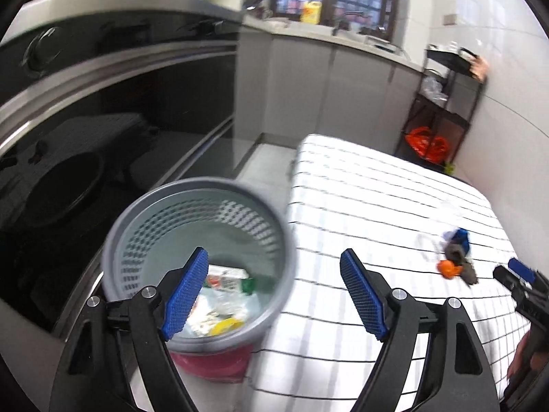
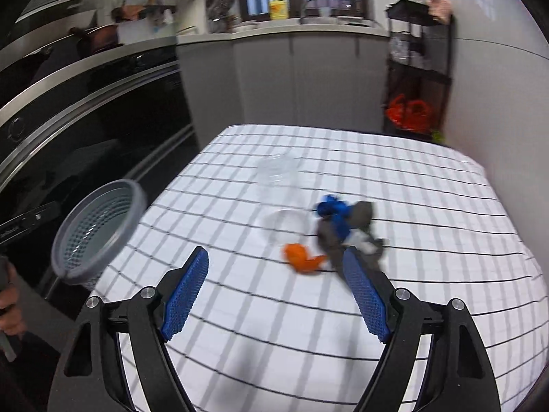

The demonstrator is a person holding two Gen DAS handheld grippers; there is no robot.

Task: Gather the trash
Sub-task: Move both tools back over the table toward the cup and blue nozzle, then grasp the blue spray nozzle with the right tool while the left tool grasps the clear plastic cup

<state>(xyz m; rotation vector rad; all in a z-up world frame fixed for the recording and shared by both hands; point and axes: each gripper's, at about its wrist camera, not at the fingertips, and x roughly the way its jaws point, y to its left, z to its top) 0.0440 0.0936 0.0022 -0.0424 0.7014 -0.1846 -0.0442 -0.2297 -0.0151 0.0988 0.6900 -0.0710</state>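
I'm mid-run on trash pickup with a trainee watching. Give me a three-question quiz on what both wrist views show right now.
1. True or false: the left gripper holds a piece of trash.
2. Which loose item on the checked tablecloth lies nearest the right gripper?
A. orange scrap
B. clear plastic cup
C. blue scrap
3. Fill in: the grey mesh wastebasket already holds ____.

Key
1. False; its jaws stand open and empty over the basket.
2. A.
3. Trash: wrappers and packaging.
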